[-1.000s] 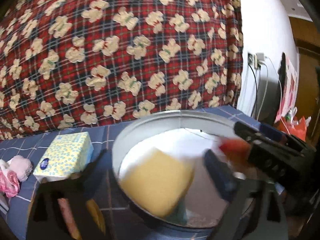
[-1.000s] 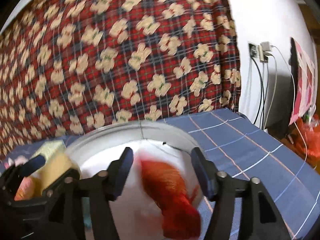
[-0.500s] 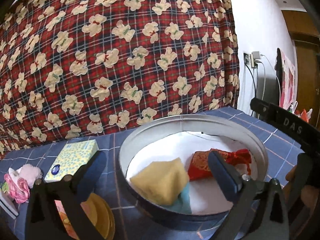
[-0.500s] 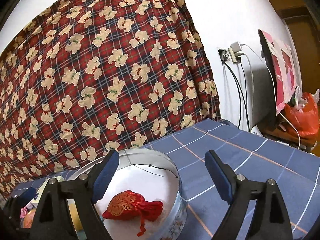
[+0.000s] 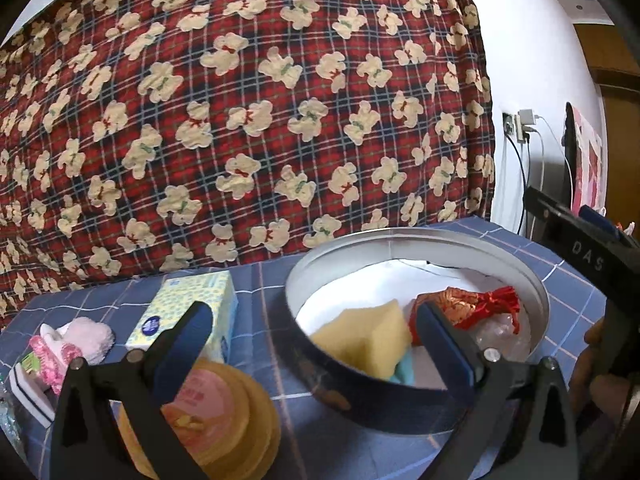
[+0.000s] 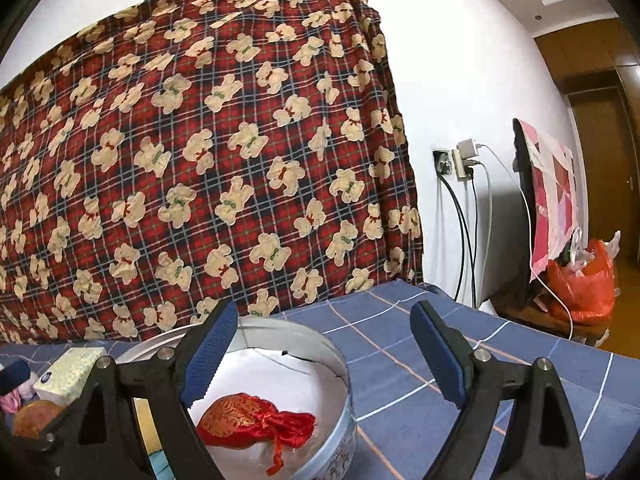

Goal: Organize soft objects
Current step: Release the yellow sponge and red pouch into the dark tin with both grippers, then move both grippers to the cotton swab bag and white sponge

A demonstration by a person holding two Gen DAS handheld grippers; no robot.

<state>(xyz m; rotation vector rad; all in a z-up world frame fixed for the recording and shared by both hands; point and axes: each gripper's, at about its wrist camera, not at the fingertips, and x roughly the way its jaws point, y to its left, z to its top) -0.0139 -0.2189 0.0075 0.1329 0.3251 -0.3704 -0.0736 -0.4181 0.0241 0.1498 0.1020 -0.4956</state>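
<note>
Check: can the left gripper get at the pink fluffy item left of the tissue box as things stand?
Probably yes. The left gripper is open and holds nothing. The pink fluffy item lies exposed on the blue cloth, left of the tissue box, with nothing on top of it.

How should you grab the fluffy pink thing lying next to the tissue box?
Probably from above, pinching across the plump middle of the fluffy pink thing. It lies low on the blue checked cloth with the tissue box close on one side, so a sideways approach looks crowded. It seems squashy, so the open left gripper should close gently. Its far end is hidden, so this is a guess.
</note>
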